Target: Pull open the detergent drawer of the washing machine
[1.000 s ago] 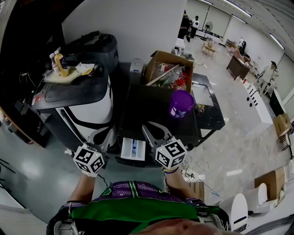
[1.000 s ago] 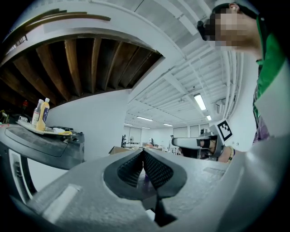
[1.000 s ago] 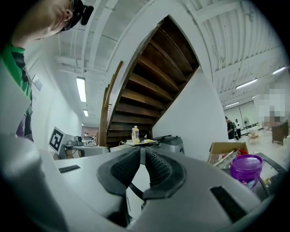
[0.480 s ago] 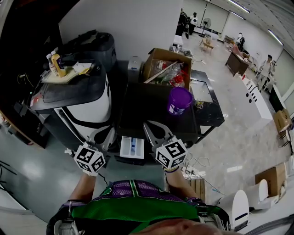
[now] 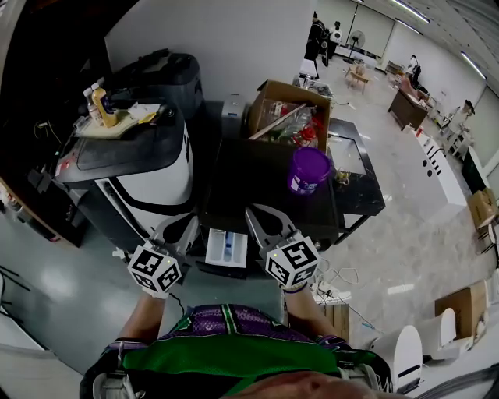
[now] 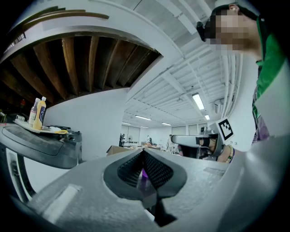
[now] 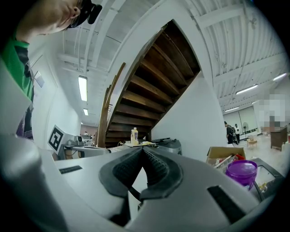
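I stand in a big open hall, part workshop and part test lab, not a home. The polished grey floor (image 5: 405, 234) runs far back to desks (image 5: 404, 111) and people (image 5: 318, 35) under long strip lights (image 5: 407, 15). Above me is the bare wooden underside of a staircase (image 7: 152, 81). A black-topped washing machine (image 5: 265, 187) and a white machine (image 5: 152, 183) stand on that floor by a plain white wall (image 5: 234, 54). A cardboard box (image 5: 290, 117) of clutter sits at the black top's far edge. Loose cables (image 5: 331, 280) and another carton (image 5: 460, 308) lie on the floor.
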`<act>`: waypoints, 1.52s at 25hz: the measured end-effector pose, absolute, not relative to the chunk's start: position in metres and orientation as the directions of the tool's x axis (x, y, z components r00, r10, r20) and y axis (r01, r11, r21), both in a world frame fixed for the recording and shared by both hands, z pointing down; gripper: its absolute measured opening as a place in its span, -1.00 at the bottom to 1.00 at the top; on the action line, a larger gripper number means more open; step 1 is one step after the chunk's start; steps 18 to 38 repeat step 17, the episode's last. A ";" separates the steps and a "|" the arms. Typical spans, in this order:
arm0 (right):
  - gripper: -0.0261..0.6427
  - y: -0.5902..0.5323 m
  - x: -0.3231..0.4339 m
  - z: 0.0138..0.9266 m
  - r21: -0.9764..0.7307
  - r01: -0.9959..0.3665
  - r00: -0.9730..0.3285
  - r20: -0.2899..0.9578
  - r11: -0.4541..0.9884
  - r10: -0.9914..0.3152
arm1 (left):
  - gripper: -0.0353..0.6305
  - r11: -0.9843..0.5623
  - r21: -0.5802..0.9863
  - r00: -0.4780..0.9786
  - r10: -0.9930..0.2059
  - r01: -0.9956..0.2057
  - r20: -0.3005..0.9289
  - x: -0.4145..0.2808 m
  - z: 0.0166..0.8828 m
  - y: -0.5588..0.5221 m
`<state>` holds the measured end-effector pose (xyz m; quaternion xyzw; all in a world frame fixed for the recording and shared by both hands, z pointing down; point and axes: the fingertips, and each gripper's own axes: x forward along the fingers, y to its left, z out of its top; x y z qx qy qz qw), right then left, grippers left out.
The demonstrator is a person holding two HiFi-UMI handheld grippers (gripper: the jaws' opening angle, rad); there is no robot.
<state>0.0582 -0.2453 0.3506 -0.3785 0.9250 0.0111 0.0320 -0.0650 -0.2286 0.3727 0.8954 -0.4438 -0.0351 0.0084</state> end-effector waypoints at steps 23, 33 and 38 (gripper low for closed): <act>-0.92 -0.250 0.038 0.349 0.038 -0.671 -0.741 -0.048 0.740 -0.670 | -0.84 -0.587 0.070 0.582 -0.810 -0.807 -0.075 -0.077 0.366 -0.232; -0.92 -0.250 0.038 0.349 0.038 -0.671 -0.741 -0.048 0.740 -0.670 | -0.84 -0.587 0.070 0.582 -0.810 -0.807 -0.075 -0.077 0.366 -0.232; -0.92 -0.250 0.038 0.349 0.038 -0.671 -0.741 -0.048 0.740 -0.670 | -0.84 -0.587 0.070 0.582 -0.810 -0.807 -0.075 -0.077 0.366 -0.232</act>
